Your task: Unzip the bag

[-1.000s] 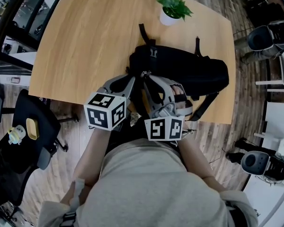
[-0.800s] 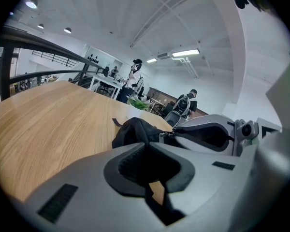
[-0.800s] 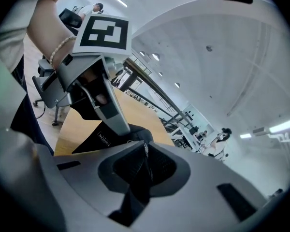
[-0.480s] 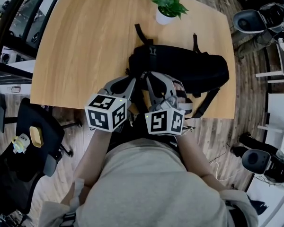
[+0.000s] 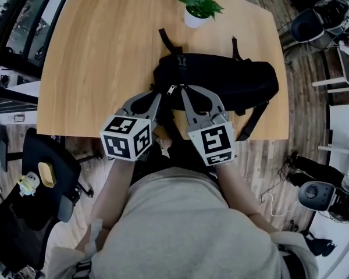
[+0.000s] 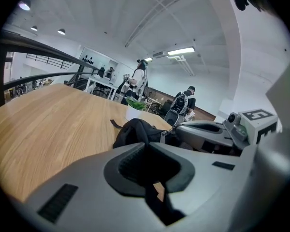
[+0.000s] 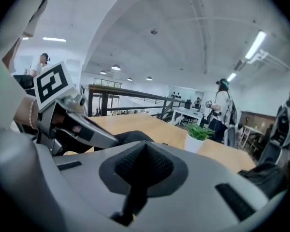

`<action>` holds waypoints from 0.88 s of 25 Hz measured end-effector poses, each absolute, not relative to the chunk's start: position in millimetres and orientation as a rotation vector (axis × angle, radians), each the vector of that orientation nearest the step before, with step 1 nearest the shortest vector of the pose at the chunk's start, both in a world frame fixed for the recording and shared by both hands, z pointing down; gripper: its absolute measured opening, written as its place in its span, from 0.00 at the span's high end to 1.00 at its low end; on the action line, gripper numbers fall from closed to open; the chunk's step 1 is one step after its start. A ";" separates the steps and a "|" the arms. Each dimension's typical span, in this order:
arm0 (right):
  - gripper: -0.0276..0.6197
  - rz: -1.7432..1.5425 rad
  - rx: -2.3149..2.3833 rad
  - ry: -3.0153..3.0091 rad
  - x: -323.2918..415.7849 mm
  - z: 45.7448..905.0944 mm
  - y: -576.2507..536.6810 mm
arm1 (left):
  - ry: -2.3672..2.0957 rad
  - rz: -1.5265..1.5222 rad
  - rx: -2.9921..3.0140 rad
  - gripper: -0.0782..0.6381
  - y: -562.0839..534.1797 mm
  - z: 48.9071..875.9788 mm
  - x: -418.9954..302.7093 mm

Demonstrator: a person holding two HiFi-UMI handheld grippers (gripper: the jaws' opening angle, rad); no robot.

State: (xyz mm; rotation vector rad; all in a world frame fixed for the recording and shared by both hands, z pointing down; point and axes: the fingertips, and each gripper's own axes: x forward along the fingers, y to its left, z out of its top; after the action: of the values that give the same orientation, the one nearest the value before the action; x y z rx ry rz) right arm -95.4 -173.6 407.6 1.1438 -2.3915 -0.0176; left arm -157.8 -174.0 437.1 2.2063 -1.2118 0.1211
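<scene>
A black bag (image 5: 221, 80) lies on the wooden table (image 5: 99, 45), near its front edge. At the bag's near left end sits a silver zipper pull (image 5: 173, 89), also visible from the left gripper view as the zipper pull (image 6: 162, 136). My left gripper (image 5: 159, 96) is shut on black bag material, which shows as a dark strip between its jaws (image 6: 147, 149). My right gripper (image 5: 182, 90) has just been closing and is now shut at the zipper pull; a thin dark strip hangs between its jaws (image 7: 144, 149). The two tips lie close together.
A potted plant (image 5: 198, 7) in a white pot stands at the table's far edge behind the bag. Bag straps (image 5: 253, 121) trail over the front right edge. A black office chair (image 5: 41, 173) stands on the floor at left. My torso is right against the table's front edge.
The right gripper has rolled upright, so its marker cube now faces up, and its jaws have closed at the zipper pull. The left gripper and the bag have stayed put.
</scene>
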 end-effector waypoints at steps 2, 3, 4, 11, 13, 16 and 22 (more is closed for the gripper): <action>0.94 0.039 1.170 -2.410 -88.7 407.9 -173.4 | -1.227 0.129 2.209 0.84 -174.5 436.7 -158.2; 0.94 0.053 1.174 -2.414 -84.7 408.6 -173.7 | -1.236 0.134 2.209 0.84 -174.8 436.9 -158.5; 0.94 0.058 1.175 -2.415 -80.3 409.8 -174.5 | -1.247 0.139 2.208 0.84 -175.4 437.3 -158.9; 0.94 0.090 1.143 -2.429 -51.1 416.6 -178.3 | -1.339 0.137 2.148 0.84 -176.0 441.4 -160.4; 0.94 0.092 1.136 -2.441 -46.1 414.5 -179.2 | -1.373 0.140 2.132 0.84 -176.0 441.8 -160.8; 0.94 0.108 1.144 -2.453 -33.8 412.5 -181.2 | -1.425 0.154 2.108 0.84 -174.5 442.8 -161.8; 0.94 0.163 1.168 -2.463 -4.0 410.1 -191.6 | -1.507 0.144 2.052 0.84 -177.2 441.6 -166.5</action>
State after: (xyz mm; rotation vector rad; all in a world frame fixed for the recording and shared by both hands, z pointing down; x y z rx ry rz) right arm -4.0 -191.6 410.1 1.1676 -2.4627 0.1630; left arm -166.5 -177.2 441.6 2.0521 -1.5074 0.1445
